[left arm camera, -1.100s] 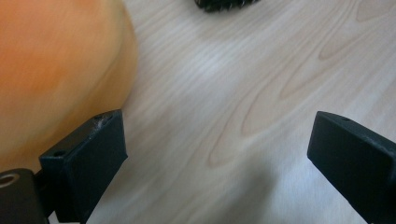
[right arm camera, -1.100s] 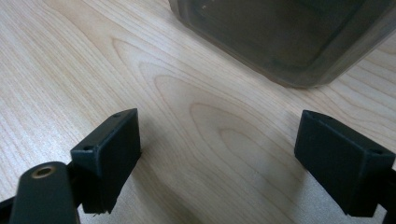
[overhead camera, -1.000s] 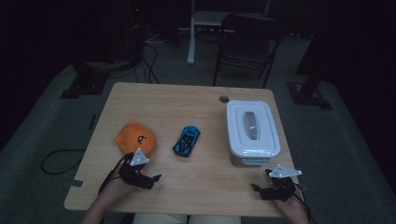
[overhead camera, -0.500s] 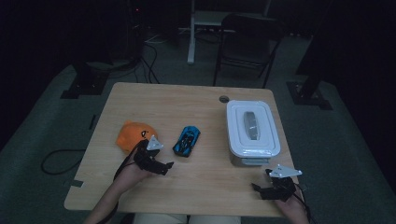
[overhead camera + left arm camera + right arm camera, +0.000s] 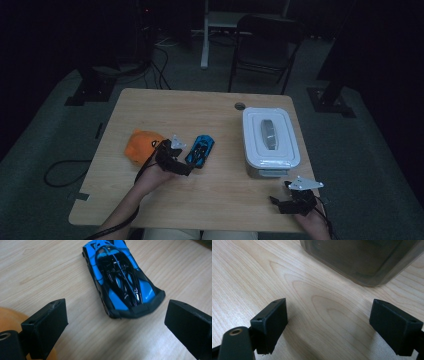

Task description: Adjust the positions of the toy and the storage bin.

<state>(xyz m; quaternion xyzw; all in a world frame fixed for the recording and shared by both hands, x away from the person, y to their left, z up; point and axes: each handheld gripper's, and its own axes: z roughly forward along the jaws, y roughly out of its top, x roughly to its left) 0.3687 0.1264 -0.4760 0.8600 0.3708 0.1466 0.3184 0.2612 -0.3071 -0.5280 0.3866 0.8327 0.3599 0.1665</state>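
The blue car [image 5: 200, 150] lay on the table [image 5: 175, 107] a little left of the middle of the high view, its long axis running from lower left to upper right of that frame. In the left gripper view the car [image 5: 120, 280] filled the upper middle, one blunt end toward the camera at the bottom and the other end toward the top edge; which end was the nose I cannot tell. It sat flat on the wood, wheels down.

The left gripper [image 5: 187, 167] was just at the car's lower-left end in the high view. Its jaws stood wide apart, one on each side of the near end of the car [image 5: 117, 322], holding nothing and not touching it.

An orange toy [image 5: 142, 146] lay just left of the car, close behind the left gripper.

A white lidded box [image 5: 270, 141] stood right of centre, well apart from the car.

The right gripper [image 5: 280, 202] rested at the lower right of the high view, near the box's lower end, its jaws wide apart and empty [image 5: 329, 322].
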